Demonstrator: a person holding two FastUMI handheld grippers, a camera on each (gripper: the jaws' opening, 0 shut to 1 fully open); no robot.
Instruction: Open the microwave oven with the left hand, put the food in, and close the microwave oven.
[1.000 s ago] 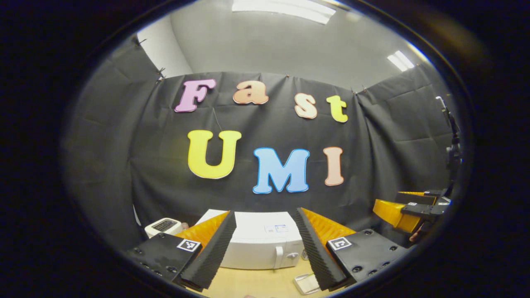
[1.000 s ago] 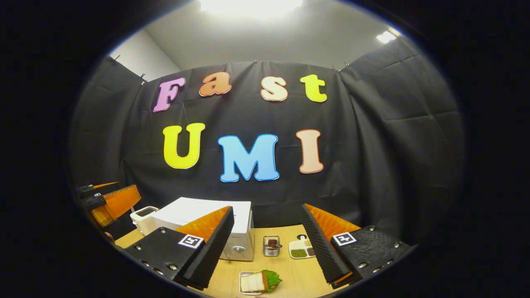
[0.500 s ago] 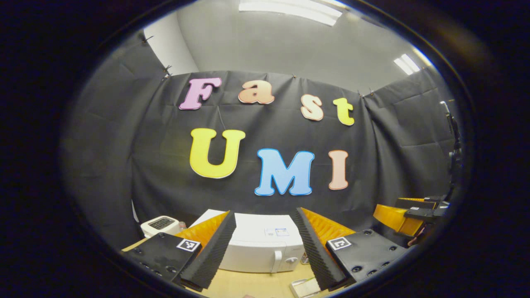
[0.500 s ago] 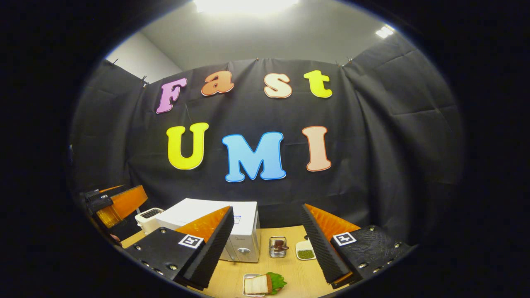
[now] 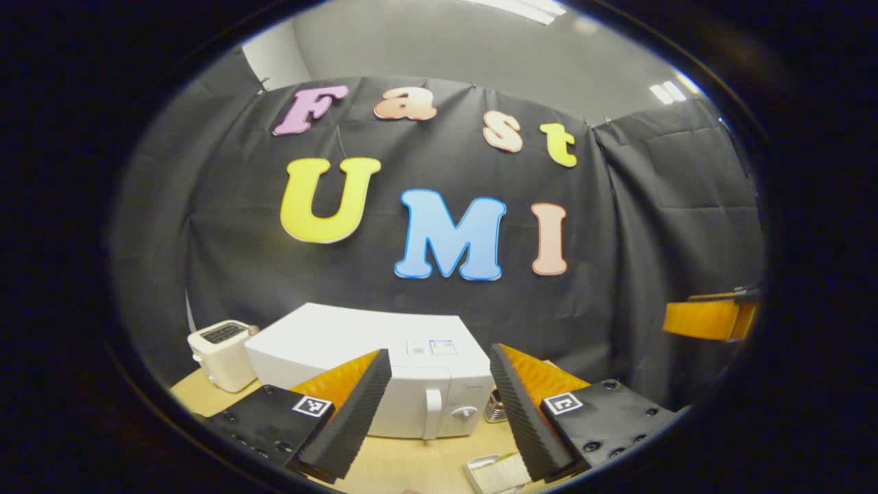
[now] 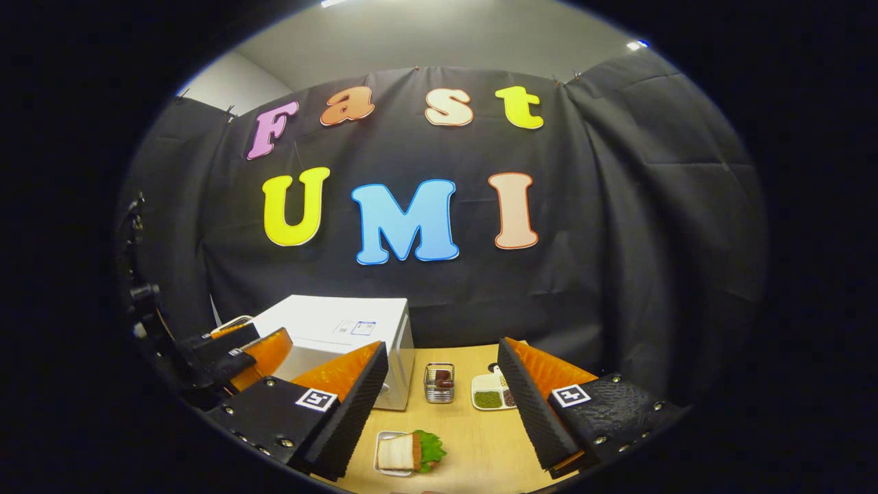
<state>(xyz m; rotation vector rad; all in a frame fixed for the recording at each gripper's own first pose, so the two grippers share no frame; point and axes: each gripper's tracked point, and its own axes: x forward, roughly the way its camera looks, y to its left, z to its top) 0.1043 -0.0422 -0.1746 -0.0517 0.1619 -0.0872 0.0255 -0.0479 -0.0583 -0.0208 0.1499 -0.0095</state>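
On the table [image 5: 418, 466], going left to right in my left gripper view, I see a toaster [image 5: 221, 354] at the far left, then the microwave [image 5: 370, 374] just beside it, door shut, with its handle [image 5: 432, 413] and a dial [image 5: 464, 414] at the right of its front. My left gripper [image 5: 439, 412] hangs in front of that door with its fingers spread wide and nothing between them; the handle sits in the gap, farther off. Right of the microwave stands a small wire basket [image 5: 494, 408], and nearer to me lies a dish [image 5: 495, 473]. At the far right edge I can see the other gripper's finger [image 5: 706, 319].

From my right gripper view, the left gripper [image 6: 233, 357] shows at the left, before the microwave [image 6: 343, 336]. My right gripper [image 6: 442, 405] is also wide open and holds nothing. Between its fingers, the sandwich [image 6: 408, 451] with a green leaf lies on a small plate, near me and well clear of the microwave. Beyond it stand the basket [image 6: 439, 383] and a divided sauce dish [image 6: 490, 396].
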